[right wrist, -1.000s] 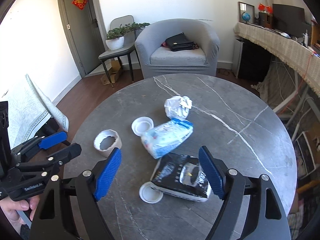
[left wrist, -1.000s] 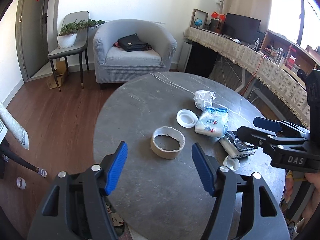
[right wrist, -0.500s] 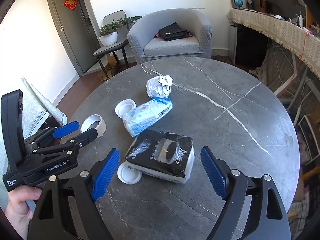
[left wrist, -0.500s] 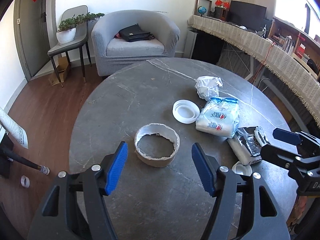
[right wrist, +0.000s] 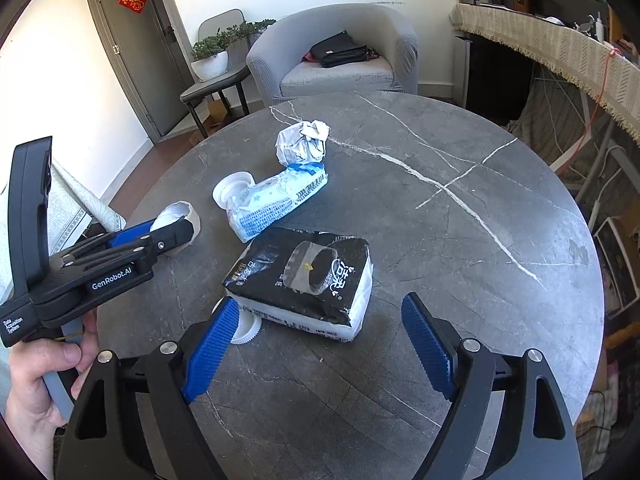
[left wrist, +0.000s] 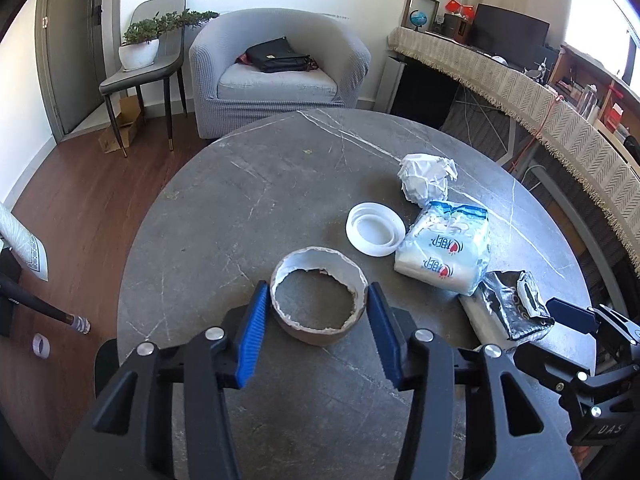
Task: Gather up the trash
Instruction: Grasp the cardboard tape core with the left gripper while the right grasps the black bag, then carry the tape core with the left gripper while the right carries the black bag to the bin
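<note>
On the round grey marbled surface (left wrist: pixel 224 216), veined white, the trash lies toward the right and near edges. The left claw (left wrist: pixel 318 320) is closing around a torn cardboard tape core (left wrist: pixel 319 296), a squat ring with a ragged white rim; its ribbed blue pads (left wrist: pixel 252 332) flank the ring, seemingly just touching. Beyond sit a flat white plastic lid (left wrist: pixel 375 229), a soft blue-and-white tissue pack (left wrist: pixel 444 248) and a crumpled paper ball (left wrist: pixel 426 176). The right claw (right wrist: pixel 316 344) stands wide over a glossy black tissue pack (right wrist: pixel 304 276), not gripping it, with a second ridged white lid (right wrist: pixel 246 326) beside its left pad. The far and right parts of the surface are bare.
</note>
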Motion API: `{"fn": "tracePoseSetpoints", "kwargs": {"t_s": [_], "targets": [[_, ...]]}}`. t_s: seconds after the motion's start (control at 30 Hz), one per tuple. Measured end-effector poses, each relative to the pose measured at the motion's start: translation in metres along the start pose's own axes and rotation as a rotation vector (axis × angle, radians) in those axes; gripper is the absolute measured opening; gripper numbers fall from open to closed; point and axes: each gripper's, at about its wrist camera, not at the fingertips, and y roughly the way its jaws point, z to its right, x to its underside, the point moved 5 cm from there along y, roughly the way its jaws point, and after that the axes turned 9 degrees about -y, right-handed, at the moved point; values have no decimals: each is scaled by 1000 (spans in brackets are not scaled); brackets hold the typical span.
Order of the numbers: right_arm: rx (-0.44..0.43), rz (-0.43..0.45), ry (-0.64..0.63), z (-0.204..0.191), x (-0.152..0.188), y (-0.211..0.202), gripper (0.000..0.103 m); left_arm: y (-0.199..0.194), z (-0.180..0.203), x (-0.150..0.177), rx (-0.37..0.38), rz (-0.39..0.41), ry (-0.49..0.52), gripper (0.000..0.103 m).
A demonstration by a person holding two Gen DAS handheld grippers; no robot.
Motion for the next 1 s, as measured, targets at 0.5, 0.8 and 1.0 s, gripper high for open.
{"fn": "tracePoseSetpoints", "kwargs": {"t_s": [0.5,0.8,1.0], "targets": [[31,-3,16,-12,-10,14,89,-17,-5,1,37,14,-13,52],[95,5,17,-17,-14,24,90,-32,-10,2,48,33,3,52],[153,-20,-7,-17,-16,31,90,-43,-10,6,58,43,22,52]]}}
